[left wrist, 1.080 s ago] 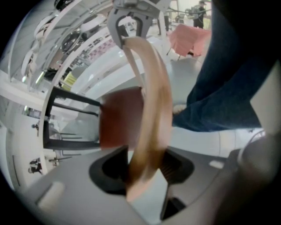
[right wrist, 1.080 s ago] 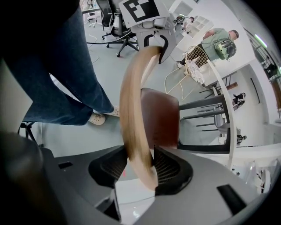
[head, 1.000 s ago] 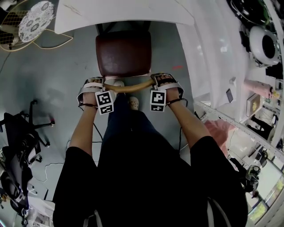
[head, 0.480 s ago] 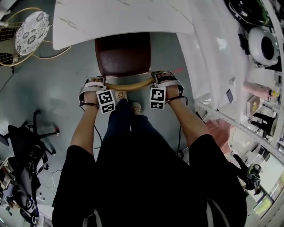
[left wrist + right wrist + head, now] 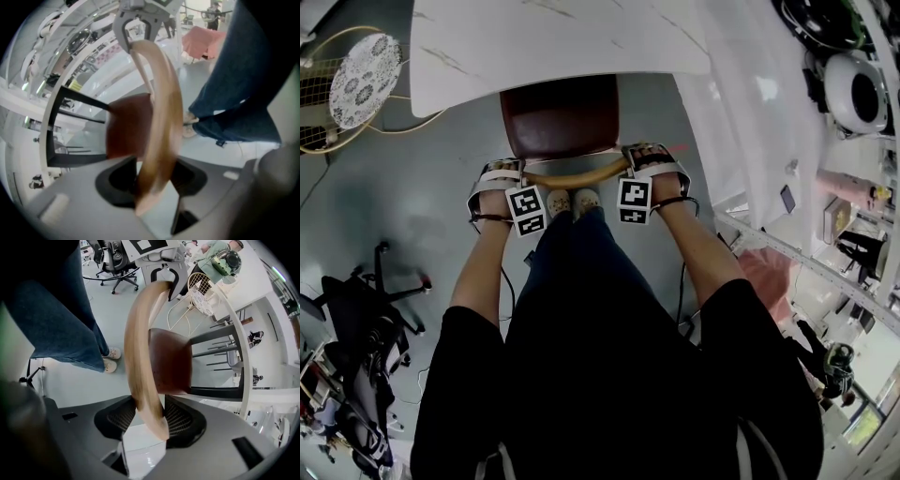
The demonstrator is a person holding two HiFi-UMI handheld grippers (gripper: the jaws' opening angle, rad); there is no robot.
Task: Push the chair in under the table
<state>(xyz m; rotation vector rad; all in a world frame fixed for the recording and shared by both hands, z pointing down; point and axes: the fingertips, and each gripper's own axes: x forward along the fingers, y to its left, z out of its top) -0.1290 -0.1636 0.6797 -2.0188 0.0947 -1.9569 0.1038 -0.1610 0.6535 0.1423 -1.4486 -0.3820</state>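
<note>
Left tool and right tool are pinching the back rail of the chair, which sits half under the worktop, so I'd guess one lopsided shove could twist it crooked or pop a grip loose.

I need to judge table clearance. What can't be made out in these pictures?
Head view: the seat's far edge is hidden under the table top.
Head view: whatever supports the seat is hidden beneath it.
Left gripper view: blur smears the shelves behind the backrest rail.
</note>
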